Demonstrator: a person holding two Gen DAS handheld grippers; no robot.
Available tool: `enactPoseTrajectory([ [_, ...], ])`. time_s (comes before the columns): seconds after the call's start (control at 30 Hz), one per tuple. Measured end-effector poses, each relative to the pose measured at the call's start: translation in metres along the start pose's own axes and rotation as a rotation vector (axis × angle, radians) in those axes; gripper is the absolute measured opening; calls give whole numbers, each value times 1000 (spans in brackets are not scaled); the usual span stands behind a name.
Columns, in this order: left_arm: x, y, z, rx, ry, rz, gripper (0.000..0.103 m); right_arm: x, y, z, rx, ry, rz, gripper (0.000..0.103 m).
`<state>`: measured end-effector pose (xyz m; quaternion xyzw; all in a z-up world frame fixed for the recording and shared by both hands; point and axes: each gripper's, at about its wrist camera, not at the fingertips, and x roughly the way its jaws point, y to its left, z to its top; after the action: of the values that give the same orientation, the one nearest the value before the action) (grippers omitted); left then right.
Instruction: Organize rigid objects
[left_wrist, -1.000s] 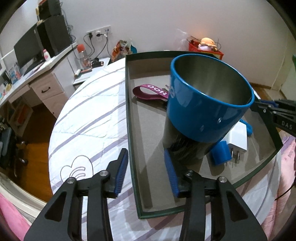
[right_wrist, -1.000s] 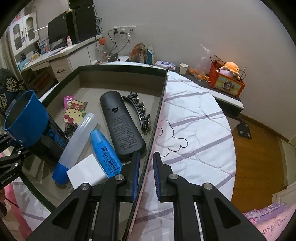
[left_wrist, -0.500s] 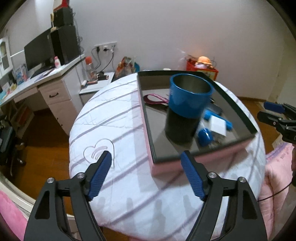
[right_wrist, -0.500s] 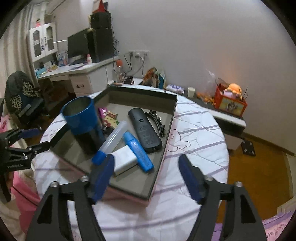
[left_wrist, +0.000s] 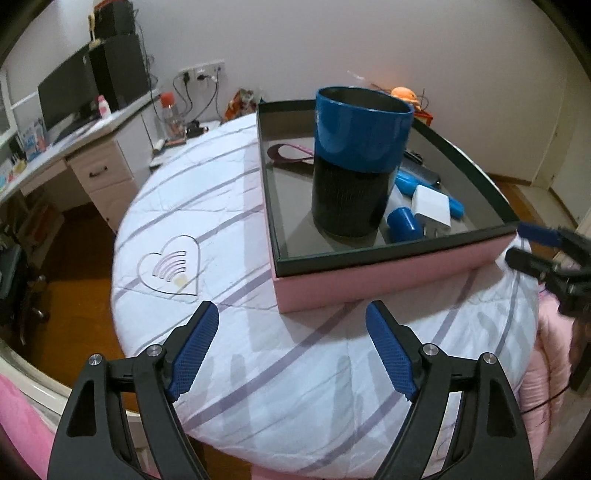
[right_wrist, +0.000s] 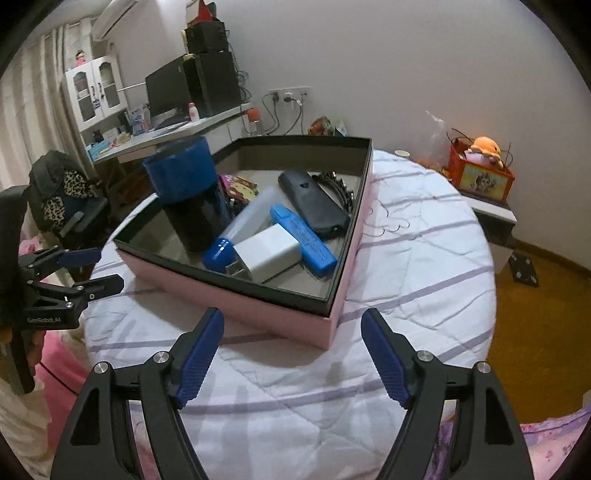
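You are holding the left gripper (left_wrist: 291, 350) and the right gripper (right_wrist: 291, 354) spread and empty, short of the pink box (right_wrist: 236, 302) on the surface (right_wrist: 424, 251). Inside, the tall blue tumbler (left_wrist: 360, 162) is standing upright; bumping the box could be tipping it onto the white charger (right_wrist: 271, 251).

Pink-walled box (right_wrist: 236, 306) with black rim and grey floor; tumbler (left_wrist: 356, 162) blue above, black below; white charger (right_wrist: 269, 253); blue marker (right_wrist: 303, 240); black remote (right_wrist: 314, 203); white cloth (left_wrist: 207, 206) with lilac stripes and heart outline at its left edge.
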<state>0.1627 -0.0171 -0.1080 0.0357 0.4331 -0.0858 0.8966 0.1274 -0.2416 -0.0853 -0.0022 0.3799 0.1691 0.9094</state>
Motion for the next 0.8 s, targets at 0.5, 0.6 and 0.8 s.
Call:
enactPoseTrajectory([
  [0.5, 14, 17, 8, -47, 2, 43, 87, 7, 17, 0, 58, -8, 1, 88],
  [0.6, 15, 19, 9, -52, 4, 48, 87, 8, 21, 1, 52, -3, 5, 89],
  [0.8, 14, 15, 9, -31, 2, 42, 87, 9, 23, 0, 50, -3, -1, 92],
])
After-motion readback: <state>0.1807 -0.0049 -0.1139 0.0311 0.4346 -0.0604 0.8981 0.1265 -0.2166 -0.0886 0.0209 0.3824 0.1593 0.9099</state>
